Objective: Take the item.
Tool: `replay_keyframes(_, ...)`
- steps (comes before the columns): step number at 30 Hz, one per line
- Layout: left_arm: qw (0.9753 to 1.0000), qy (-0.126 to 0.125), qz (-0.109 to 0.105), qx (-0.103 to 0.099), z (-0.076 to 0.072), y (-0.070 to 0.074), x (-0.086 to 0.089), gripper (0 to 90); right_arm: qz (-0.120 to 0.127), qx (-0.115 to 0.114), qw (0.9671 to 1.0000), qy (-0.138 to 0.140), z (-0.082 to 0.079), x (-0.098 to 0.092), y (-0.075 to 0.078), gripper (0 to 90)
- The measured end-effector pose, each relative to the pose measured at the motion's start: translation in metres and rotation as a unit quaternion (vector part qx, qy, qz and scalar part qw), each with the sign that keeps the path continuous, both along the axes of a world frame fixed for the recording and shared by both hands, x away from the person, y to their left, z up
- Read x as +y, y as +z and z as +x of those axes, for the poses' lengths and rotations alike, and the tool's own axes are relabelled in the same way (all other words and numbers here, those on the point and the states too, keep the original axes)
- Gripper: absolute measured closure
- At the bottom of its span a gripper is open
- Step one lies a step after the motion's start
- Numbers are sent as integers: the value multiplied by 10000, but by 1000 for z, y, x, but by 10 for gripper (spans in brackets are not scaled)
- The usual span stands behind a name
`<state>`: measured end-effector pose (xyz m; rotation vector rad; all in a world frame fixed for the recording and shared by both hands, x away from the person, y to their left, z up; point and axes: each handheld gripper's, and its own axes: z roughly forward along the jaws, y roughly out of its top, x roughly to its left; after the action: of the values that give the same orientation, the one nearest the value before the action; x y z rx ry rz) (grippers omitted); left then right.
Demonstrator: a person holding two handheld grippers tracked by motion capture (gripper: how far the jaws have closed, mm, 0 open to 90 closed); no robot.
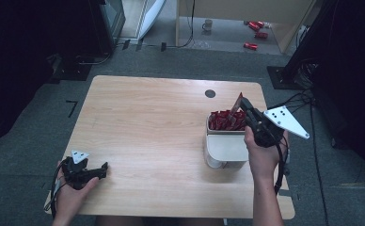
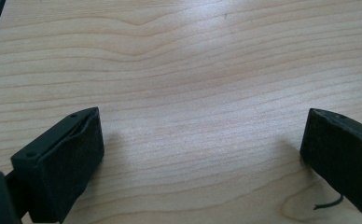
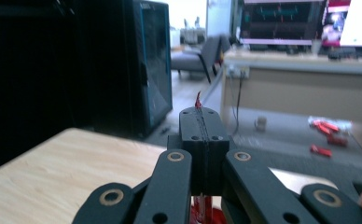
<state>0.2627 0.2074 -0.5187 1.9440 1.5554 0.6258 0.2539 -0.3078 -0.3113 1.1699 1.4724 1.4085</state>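
While the right gripper [image 1: 243, 104] is raised above the far end of a white container [image 1: 225, 149], its jaws are pressed together on a thin red packet [image 1: 237, 102], which stands up at a tilt from between them; the right gripper view confirms the clamp, with the jaws meeting flat and a sliver of the red packet [image 3: 198, 100] protruding past their tips. Directly beneath, the container's far compartment holds a heap of red packets [image 1: 225, 121], while its near part shows a bare white surface. This container sits at the right side of the light wooden table [image 1: 152, 136], with the person's right hand [image 1: 262, 157] just beside its right edge. A grey three-cornered plate [image 1: 285, 120] rides on top of the right gripper. At the near left corner of the table, the left gripper [image 1: 103, 170] rests low in the person's left hand [image 1: 70, 195], well apart from the container; the left gripper view shows its two jaws spread wide over bare wood grain, with nothing between them. Beyond the table, on the floor, lie several red cans [image 1: 256, 33] and a mug [image 1: 208, 25].
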Motion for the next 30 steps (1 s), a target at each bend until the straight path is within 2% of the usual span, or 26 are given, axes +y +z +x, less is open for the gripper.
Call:
replay_keyframes(3,10000,4,-8,2,0,0,0,0,5,-250,9997,63,-3,9,6,900)
replay_keyframes(7,10000,-3,-1,9,0,0,0,0,2,-443,9988,205,-6,22,13,900)
replay_keyframes(13,10000,-3,-3,7,0,0,0,0,8,-438,9978,504,-8,45,9,900)
replay_keyframes(19,10000,-2,2,1,0,0,0,0,6,-123,9974,710,-4,73,-19,900)
replay_keyframes(21,10000,-4,1,8,0,0,0,0,-25,60,9972,740,0,84,-34,900)
replay_keyframes(22,10000,1,0,-2,0,0,0,0,-25,60,9972,740,0,84,-34,900)
replay_keyframes(23,10000,0,-3,2,0,0,0,0,-63,247,9971,716,2,94,-50,900)
replay_keyframes(27,10000,-2,-3,11,0,0,0,0,-127,558,9966,588,7,109,-75,900)
replay_keyframes(30,10000,-2,-4,12,0,0,0,0,-147,681,9964,474,9,117,-90,900)
